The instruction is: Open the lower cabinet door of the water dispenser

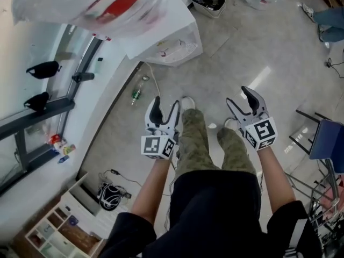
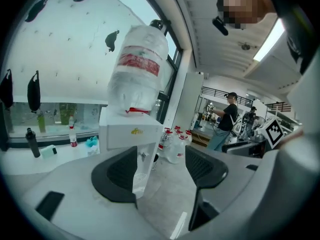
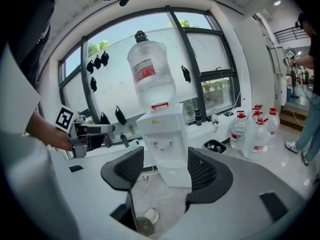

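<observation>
The white water dispenser (image 1: pixel 171 39) stands ahead of me with a big clear bottle (image 1: pixel 91 4), red-labelled, upside down on top. In the right gripper view its tap panel (image 3: pixel 164 145) and lower cabinet front (image 3: pixel 176 173) show between the jaws, still some way off; the door looks flush with the body. My left gripper (image 1: pixel 166 104) and right gripper (image 1: pixel 237 95) hang side by side above my legs, both open and holding nothing. The left gripper view shows the dispenser (image 2: pixel 131 134) from its side, behind the left jaw. My left gripper (image 3: pixel 85 131) also appears in the right gripper view.
Several full water bottles (image 3: pixel 256 129) and a black bin (image 3: pixel 216 146) stand to the dispenser's right. A green bottle (image 1: pixel 136 93) and a cable lie on the floor at its left. A blue chair (image 1: pixel 327 143) is at the right, a low shelf (image 1: pixel 59 231) at the bottom left. Another person (image 2: pixel 225 120) stands far off.
</observation>
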Motion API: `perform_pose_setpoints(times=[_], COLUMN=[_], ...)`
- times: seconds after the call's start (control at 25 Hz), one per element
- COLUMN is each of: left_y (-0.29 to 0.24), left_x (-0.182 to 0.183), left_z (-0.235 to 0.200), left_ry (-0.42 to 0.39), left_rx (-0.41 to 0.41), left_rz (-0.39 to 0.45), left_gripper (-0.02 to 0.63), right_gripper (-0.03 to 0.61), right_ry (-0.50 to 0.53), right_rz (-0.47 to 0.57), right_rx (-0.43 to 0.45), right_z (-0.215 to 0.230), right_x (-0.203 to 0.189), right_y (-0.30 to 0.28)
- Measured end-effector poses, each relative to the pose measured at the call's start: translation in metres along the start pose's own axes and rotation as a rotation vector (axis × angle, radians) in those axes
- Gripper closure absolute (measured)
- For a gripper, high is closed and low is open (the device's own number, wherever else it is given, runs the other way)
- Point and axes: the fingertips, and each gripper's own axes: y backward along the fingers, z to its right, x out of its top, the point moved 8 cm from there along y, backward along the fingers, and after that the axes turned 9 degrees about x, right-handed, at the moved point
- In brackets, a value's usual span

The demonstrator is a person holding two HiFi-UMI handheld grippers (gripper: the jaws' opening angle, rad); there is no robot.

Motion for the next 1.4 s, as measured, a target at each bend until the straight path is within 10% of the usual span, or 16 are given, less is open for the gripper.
perform_pose_setpoints(times=[0.64, 1.0, 1.4], left_y=[-0.080, -0.174, -0.236], left_x=[-0.186, -0.236, -0.274], left_z=[-0.030, -0.067, -0.089], left_ry=[0.021, -0.121, -0.085], left_rx=[-0.040, -0.167, -0.294], left_rz=[-0.054, -0.015, -0.030], left_gripper=[0.333, 0.331, 0.331], right_gripper=[0.337, 0.337, 0.337], right_ry=[-0.088, -0.114, -0.075], right_rz=[0.029, 0.101, 0.148], right_rx=[0.027, -0.037, 0.027], right_z=[0.066, 0.139, 0.201], right_x=[-0.176, -0.243, -0.301], right_y=[-0.141, -0.246, -0.346])
